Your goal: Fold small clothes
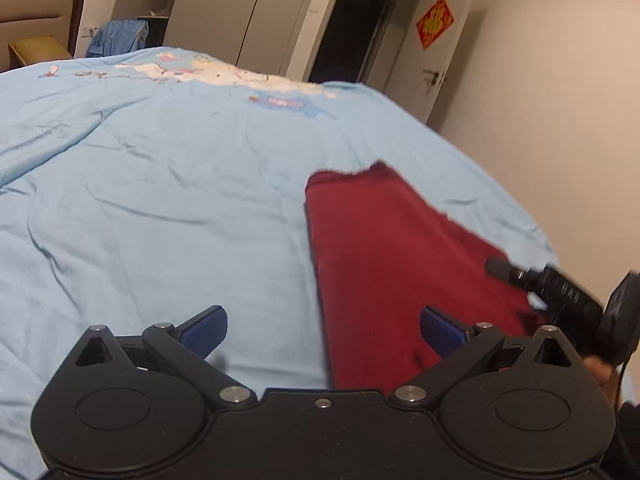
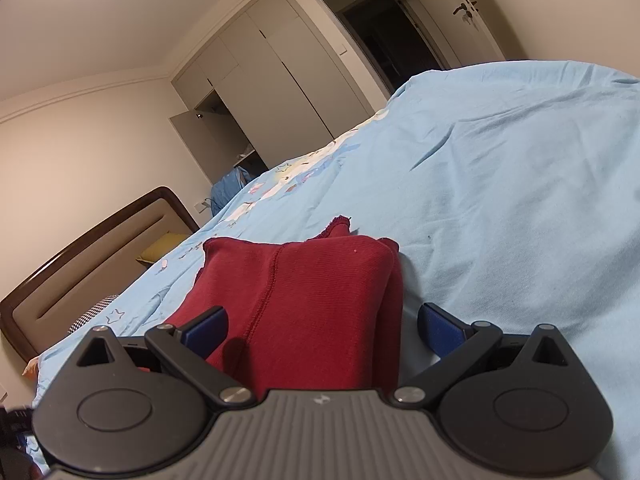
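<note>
Left tongs [image 1: 323,334]: we hold them low over the bed, blue-padded fingers [image 1: 206,330] spread wide apart, nothing between them; the right-hand pad sits over the near part of the garment.

Right tongs [image 2: 322,332]: blue-padded fingers likewise wide apart, gripping nothing. In the right wrist view the garment's near end lies between them; whether the pads touch the cloth we cannot tell. In the left wrist view their black body [image 1: 560,288] shows at the garment's right edge.

Dark red ribbed knit garment [image 2: 304,300]: folded into a long narrow strip, seam running lengthwise, lying flat on the bed, a loose hem corner sticking up at the far end. It also shows in the left wrist view [image 1: 392,256], to the right of centre.

Light blue cotton bed cover [image 1: 160,200]: creased, with a pale cartoon print toward the far side.

Brown-framed padded headboard [image 2: 92,248], with a mustard-yellow pillow [image 2: 164,248] against it.

White wardrobe doors [image 2: 276,80], an open dark doorway [image 1: 348,32], and a red diamond-shaped paper decoration [image 1: 435,22] on the door.
</note>
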### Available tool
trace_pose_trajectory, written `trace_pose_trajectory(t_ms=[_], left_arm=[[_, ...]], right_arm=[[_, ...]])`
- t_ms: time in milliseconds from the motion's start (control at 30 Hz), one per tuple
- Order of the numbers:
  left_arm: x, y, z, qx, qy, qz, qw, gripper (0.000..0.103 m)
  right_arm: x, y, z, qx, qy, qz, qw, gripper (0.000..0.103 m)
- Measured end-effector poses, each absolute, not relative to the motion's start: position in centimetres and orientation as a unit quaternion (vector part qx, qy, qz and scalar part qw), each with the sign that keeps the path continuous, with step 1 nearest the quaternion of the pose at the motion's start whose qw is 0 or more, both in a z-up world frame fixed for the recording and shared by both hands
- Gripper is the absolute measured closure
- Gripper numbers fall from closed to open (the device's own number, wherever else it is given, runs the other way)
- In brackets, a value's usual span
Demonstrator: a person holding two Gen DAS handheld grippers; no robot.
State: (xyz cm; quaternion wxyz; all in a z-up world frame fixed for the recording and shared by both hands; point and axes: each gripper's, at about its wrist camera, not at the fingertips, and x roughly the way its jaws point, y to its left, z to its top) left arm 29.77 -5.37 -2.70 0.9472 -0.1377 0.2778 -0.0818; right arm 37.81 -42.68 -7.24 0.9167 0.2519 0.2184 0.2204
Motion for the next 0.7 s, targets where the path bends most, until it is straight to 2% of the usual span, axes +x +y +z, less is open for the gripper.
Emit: trace_pose_trajectory(t_ms=[200,467,700], left_arm=[[32.9,-5.2,-1.7,-0.145,0.286,-0.094,0.943,0.001],[37.5,-6.3,-3.2,-0.153,0.36,-0.123,0.912,0.001],[38.4,-7.2,-3.6,-0.146,0.369,-0.136,0.908,0.001]], right_arm=[[37.7,-42.6,-7.2,0.25,0.218,0.219,0.917,0.0],[37.7,-42.5,-7.2,0.252,0.218,0.22,0.917,0.0],[37.7,-42.5,-7.2,0.252,0.217,0.22,0.917,0.0]])
